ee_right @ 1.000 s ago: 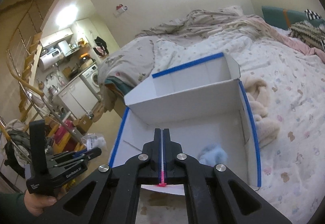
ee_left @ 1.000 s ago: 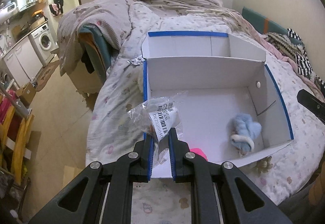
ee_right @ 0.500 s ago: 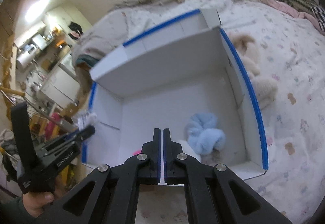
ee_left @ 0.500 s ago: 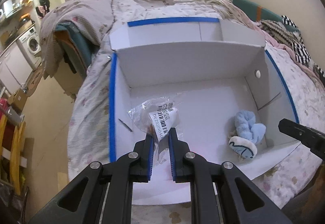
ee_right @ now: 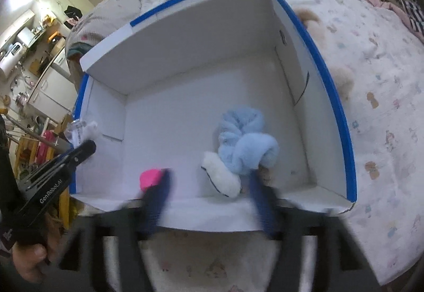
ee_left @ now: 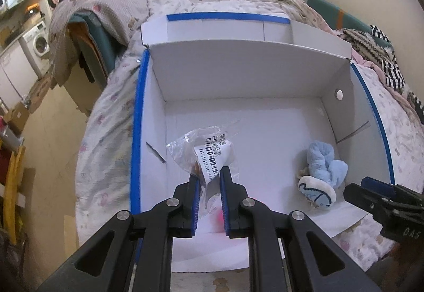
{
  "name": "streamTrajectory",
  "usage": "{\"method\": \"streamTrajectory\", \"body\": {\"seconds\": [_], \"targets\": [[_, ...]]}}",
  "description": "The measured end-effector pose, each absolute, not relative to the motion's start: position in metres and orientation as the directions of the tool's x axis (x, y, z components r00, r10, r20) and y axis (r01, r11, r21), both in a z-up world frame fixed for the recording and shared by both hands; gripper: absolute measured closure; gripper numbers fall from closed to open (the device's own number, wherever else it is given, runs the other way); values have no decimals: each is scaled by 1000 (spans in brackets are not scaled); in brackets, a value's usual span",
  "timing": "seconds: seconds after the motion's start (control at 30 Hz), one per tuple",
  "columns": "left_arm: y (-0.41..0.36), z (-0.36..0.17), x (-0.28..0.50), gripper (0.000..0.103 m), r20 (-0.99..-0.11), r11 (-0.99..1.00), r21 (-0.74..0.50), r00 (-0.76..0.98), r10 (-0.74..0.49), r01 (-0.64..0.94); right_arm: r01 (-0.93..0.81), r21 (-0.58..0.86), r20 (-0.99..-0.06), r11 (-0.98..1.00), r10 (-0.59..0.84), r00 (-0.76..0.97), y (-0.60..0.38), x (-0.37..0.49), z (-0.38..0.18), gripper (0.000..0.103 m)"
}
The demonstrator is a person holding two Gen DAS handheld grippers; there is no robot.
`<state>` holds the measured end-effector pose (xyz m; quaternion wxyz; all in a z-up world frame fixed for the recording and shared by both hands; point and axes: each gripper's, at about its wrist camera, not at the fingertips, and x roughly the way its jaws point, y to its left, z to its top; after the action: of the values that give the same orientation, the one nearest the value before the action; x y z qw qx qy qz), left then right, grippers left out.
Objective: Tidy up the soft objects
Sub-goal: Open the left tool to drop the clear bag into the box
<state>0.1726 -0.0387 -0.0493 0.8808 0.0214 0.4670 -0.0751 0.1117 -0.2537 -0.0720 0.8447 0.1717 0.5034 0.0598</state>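
My left gripper (ee_left: 209, 183): jaws narrow, pinching clear plastic packet (ee_left: 204, 151) over white box (ee_left: 238, 74) floor, near its left wall. My right gripper (ee_right: 209, 183): jaws opening, blurred, nothing pressed between; pink item (ee_right: 149, 178) just beside left finger, blue plush (ee_right: 245, 145) near right one, both on box floor. Only right view shows pink item clearly; left view shows just pink glimpse behind fingers. Packet barcode label reads "DVZ525040…", rest hidden. Left gripper's body reads "GenRobot.AI".
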Motion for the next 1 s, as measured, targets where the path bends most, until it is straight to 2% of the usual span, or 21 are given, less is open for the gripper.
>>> {"method": "streamTrajectory", "body": {"seconds": [0.13, 0.23, 0.3, 0.37, 0.57, 0.63, 0.7, 0.73, 1.0], "targets": [[-38, -53, 177, 87, -838, 988, -69, 529, -133, 139, 66, 334, -835, 940, 262, 484, -252, 113, -73, 27], [-38, -54, 176, 77, -842, 989, -68, 524, -129, 135, 63, 332, -834, 941, 262, 486, -253, 115, -72, 27], [-39, -53, 175, 54, -838, 987, -74, 527, -138, 141, 63, 329, -834, 942, 259, 487, -252, 115, -72, 27], [-39, -50, 173, 44, -828, 988, -69, 544, -136, 141, 65, 328, -836, 943, 257, 484, -252, 116, -73, 27], [-42, -46, 168, 37, -821, 988, -45, 559, -120, 146, 59, 325, -837, 944, 258, 482, -250, 117, -72, 26], [-42, -44, 167, 37, -818, 990, -32, 566, -106, 140, 59, 326, -838, 944, 259, 481, -249, 117, -72, 19], [-42, -42, 164, 37, -810, 990, -22, 578, -98, 137, 59, 318, -840, 946, 252, 480, -249, 116, -72, 2], [-42, -40, 163, 36, -807, 990, -20, 582, -97, 136, 59, 310, -841, 949, 245, 482, -247, 116, -71, 0], [-39, -28, 151, 34, -785, 992, 18, 617, -65, 127, 67, 296, -828, 953, 221, 516, -249, 113, -65, 0]]}}
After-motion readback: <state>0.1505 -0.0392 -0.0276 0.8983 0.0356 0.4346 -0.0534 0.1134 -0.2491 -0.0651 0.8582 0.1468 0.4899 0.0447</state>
